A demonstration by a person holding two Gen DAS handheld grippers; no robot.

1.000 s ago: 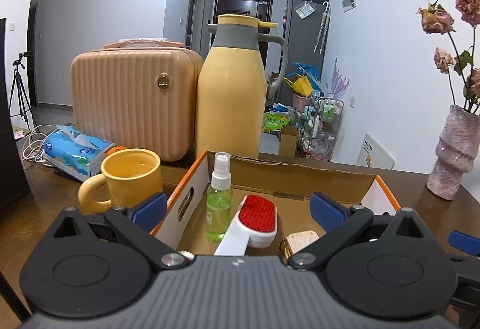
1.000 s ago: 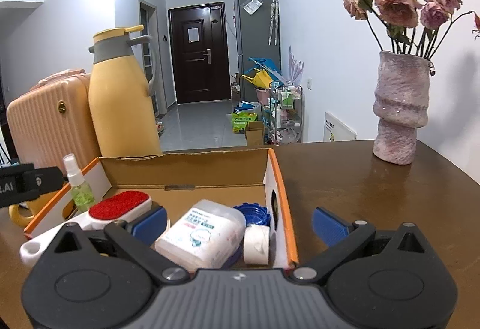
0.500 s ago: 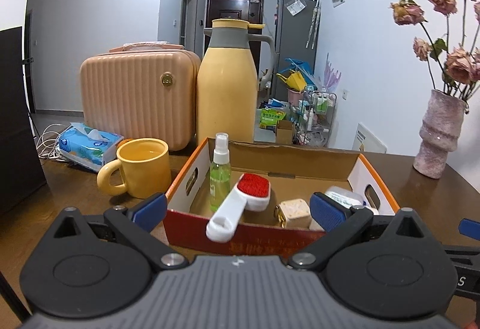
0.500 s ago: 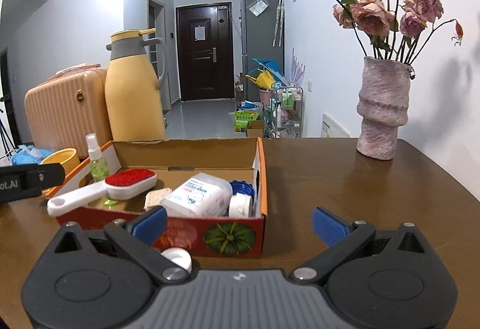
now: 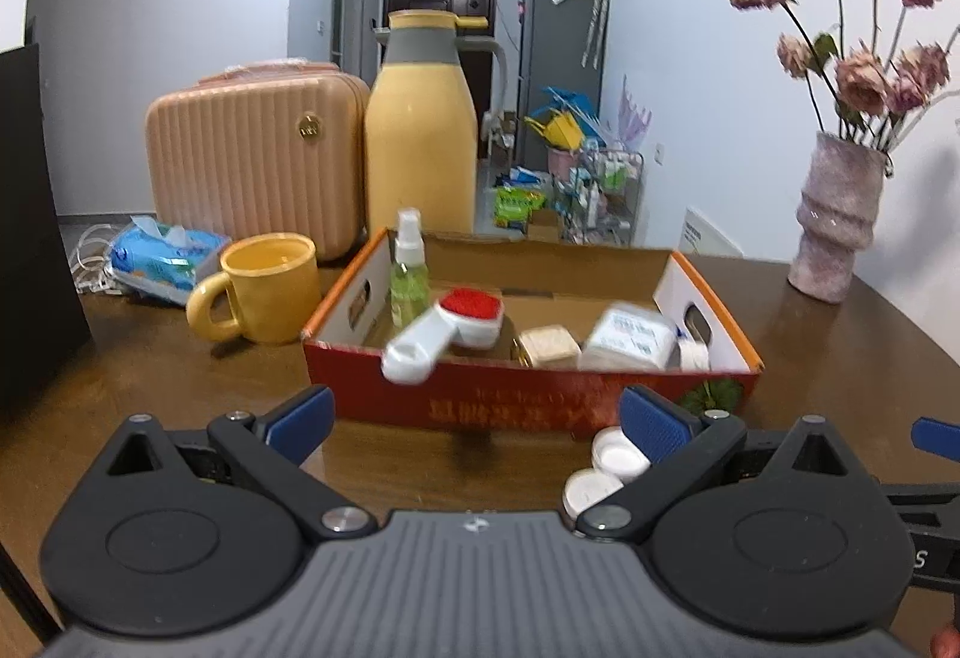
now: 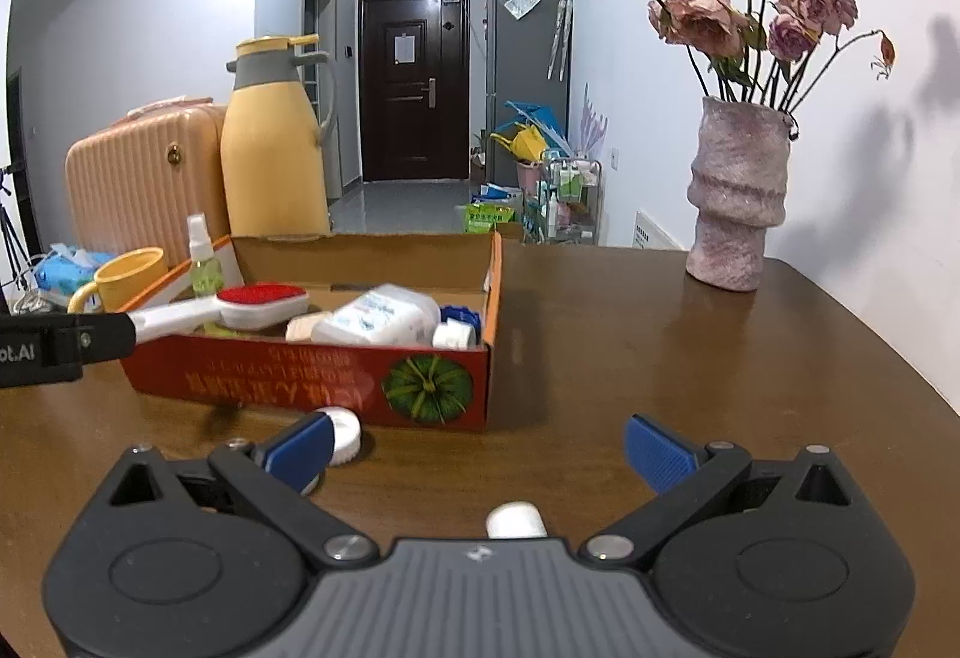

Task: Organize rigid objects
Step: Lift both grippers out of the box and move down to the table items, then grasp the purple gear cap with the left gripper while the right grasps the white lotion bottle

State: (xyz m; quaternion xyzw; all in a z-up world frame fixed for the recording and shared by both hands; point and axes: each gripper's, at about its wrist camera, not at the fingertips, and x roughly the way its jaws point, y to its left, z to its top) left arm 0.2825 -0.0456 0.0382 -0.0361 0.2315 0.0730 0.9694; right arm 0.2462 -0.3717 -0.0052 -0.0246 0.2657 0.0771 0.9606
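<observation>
An open cardboard box (image 5: pixel 528 400) (image 6: pixel 312 376) on the brown table holds a green spray bottle (image 5: pixel 409 278), a red and white lint brush (image 5: pixel 447 331) (image 6: pixel 240 307), a beige block (image 5: pixel 549 347), a white pack (image 5: pixel 630 340) (image 6: pixel 378 319) and a white roll (image 6: pixel 454 337). Two white lids (image 5: pixel 606 463) lie on the table in front of the box, by my left gripper's right finger; one lid (image 6: pixel 342 433) shows in the right wrist view. A white cylinder (image 6: pixel 516 520) lies between my right gripper's jaws. My left gripper (image 5: pixel 477 418) and right gripper (image 6: pixel 477 448) are open and empty, both short of the box.
A yellow mug (image 5: pixel 264 289), blue tissue pack (image 5: pixel 162 262), peach case (image 5: pixel 258 166) and yellow thermos (image 5: pixel 420 141) stand left and behind the box. A pink vase with dried roses (image 6: pixel 738 196) (image 5: pixel 837 214) stands at the right. The left gripper's body (image 6: pixel 54 346) shows at left.
Both grippers have drawn back from over the box toward the near table edge. The box front, the white lids and the white cylinder have come into view.
</observation>
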